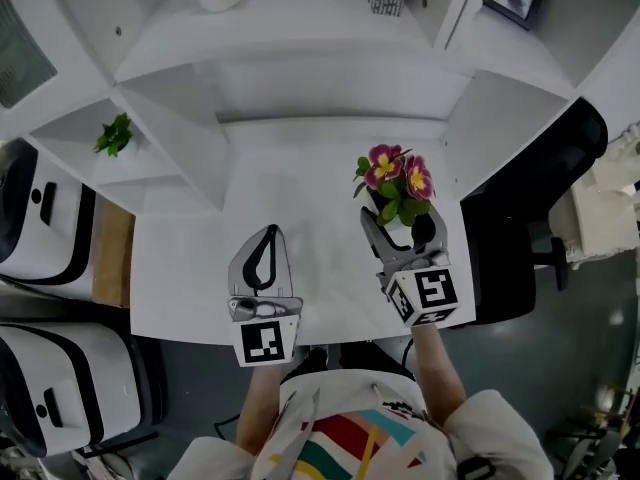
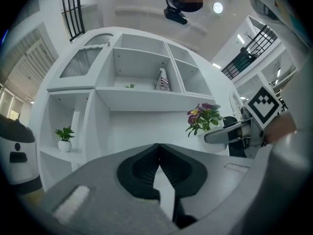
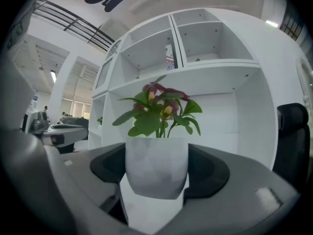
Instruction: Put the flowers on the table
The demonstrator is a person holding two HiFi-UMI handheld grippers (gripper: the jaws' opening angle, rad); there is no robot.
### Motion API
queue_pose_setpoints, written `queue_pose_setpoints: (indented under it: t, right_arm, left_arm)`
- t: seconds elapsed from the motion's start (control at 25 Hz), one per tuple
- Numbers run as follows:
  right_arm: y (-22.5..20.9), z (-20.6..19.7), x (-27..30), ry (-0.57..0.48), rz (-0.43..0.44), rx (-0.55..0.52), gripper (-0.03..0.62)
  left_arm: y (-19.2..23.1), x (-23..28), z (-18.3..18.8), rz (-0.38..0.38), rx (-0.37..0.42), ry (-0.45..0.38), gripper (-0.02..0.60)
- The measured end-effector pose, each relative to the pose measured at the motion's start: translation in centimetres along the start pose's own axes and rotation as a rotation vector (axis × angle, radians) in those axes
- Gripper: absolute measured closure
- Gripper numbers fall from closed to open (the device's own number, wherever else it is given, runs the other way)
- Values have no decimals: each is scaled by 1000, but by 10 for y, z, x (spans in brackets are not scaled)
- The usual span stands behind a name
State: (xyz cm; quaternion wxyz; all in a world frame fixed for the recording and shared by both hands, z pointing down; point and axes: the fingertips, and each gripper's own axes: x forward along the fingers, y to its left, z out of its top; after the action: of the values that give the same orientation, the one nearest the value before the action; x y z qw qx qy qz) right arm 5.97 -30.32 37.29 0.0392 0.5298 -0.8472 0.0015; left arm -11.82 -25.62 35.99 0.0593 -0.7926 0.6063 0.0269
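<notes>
Flowers [image 1: 398,180], magenta with yellow centres over broad green leaves, stand upright in a white faceted pot [image 3: 156,166] that tapers toward its base. The right claw [image 1: 404,226] grips the pot, one dark pad on each side. Whether the pot's base touches the surface [image 1: 300,193] I cannot tell. Left of the pot and well apart from it, the left claw [image 1: 269,234] is closed on nothing, its tips meeting. The surface is smooth and white, with bare room left of the pot and behind it. Beyond the pot rises a white shelf unit [image 1: 300,58] of angular compartments. A black chair [image 1: 540,198] stands right of the pot, past the surface's right edge.
</notes>
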Motion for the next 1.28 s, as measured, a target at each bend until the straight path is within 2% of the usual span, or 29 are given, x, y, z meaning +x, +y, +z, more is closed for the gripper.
queue_pose_setpoints:
  t: [0.16, 0.52, 0.96, 1.28]
  right_arm:
    - [-11, -5, 41, 26, 14, 8, 252]
    - [-40, -38, 118, 153, 45, 51, 252]
    - [-65, -111, 207, 335, 61, 71, 253]
    - [-64, -169, 253, 414, 73, 78, 253]
  left_arm:
    - [10, 16, -1, 27, -6, 1, 578]
    - [11, 28, -5, 67, 7, 34, 580]
    - [20, 33, -24, 135, -2, 99, 579]
    - [39, 33, -41, 204, 18, 159, 579]
